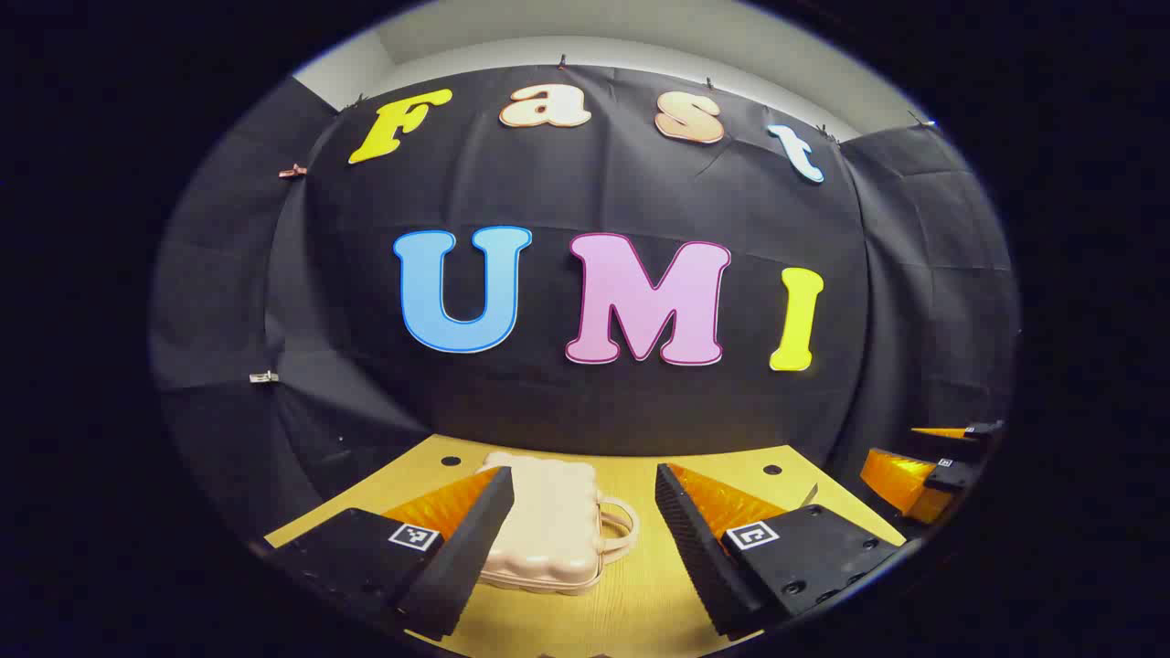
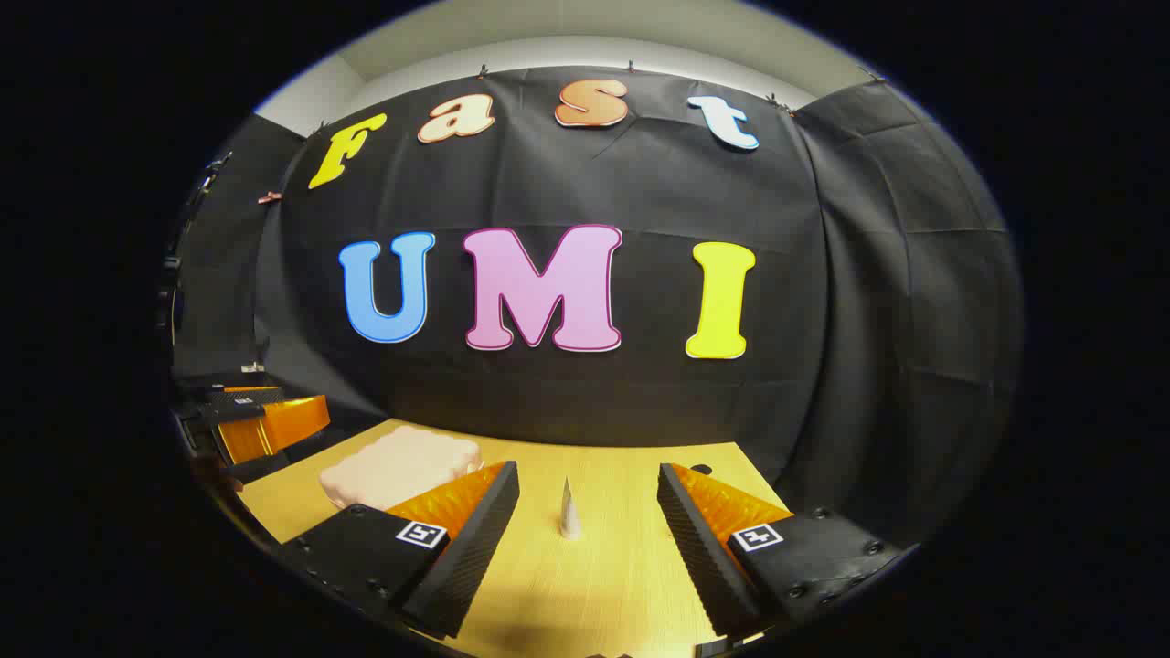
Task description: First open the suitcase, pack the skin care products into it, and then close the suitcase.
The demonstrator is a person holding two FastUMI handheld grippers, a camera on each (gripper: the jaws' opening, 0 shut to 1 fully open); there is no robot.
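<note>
In the left gripper view, the left hand-held gripper (image 1: 585,539) hangs low over the pale wooden desk (image 1: 640,594) with its fingers wide apart and nothing between them. The small cream-pink hard-shell suitcase with a ribbed lid and loop handle (image 1: 548,530) lies flat and closed on the desk just ahead, partly behind the near finger, its handle turned toward the gap between the fingers. The other hand-held gripper shows at the far right edge, well apart from the case. The gripper points level and forward, tilted slightly down at the desk.

The step in hand looks to be opening the suitcase, which is not yet begun. To do it well, I judge the left gripper should come in at the handle-side edge, catch the lid's lip rather than the handle, and lift in an arc about the hinge side while the other gripper steadies the base, since so light a case will likely slide or tip.

In the right gripper view, the right hand-held gripper (image 2: 585,539) is likewise spread open and empty, held low and nearly level. A small white tapered skin care tube (image 2: 569,512) stands upright on the desk between its fingers, a little ahead and untouched. The suitcase lies to the left, near the left gripper at the edge.
</note>
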